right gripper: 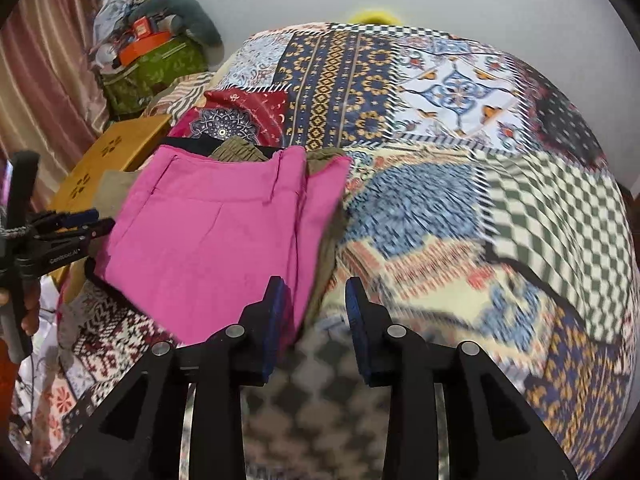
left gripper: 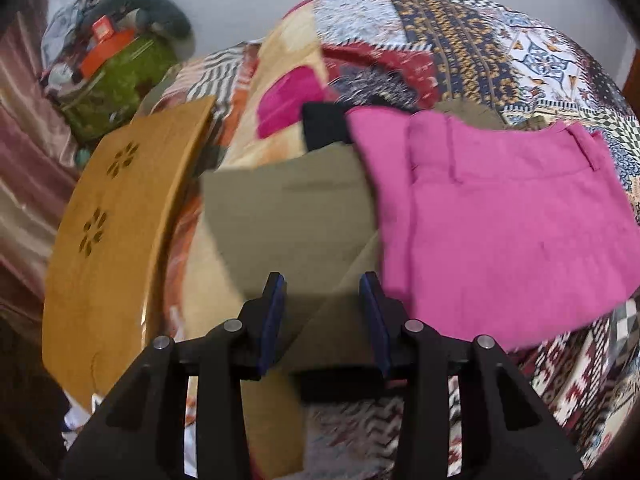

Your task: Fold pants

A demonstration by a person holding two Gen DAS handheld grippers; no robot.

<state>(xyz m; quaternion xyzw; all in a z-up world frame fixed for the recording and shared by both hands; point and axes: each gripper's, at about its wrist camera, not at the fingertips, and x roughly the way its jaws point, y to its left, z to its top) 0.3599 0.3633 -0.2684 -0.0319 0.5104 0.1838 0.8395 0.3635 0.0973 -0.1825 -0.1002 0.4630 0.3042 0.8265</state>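
1. Pink pants (right gripper: 216, 232) lie folded flat on a patchwork bedspread (right gripper: 460, 128), on top of olive-green pants (left gripper: 288, 208) and something black (left gripper: 324, 126).
2. The left gripper (left gripper: 322, 312) hovers over the olive pants, fingers spread, holding nothing; the pink pants sit just to its right.
3. The right gripper (right gripper: 314, 312) is also spread and empty; the pink pants lie ahead and to its left, near edge close to its left finger.
4. The pink pants' long axis appears to run from the waistband at the far end toward the grippers.
5. Both grippers are near; the left seems nearer the olive pants.
6. A green bag (right gripper: 156, 68) beside the bed holds orange boxes (right gripper: 146, 42); a wooden board (left gripper: 116, 232) lies nearby.
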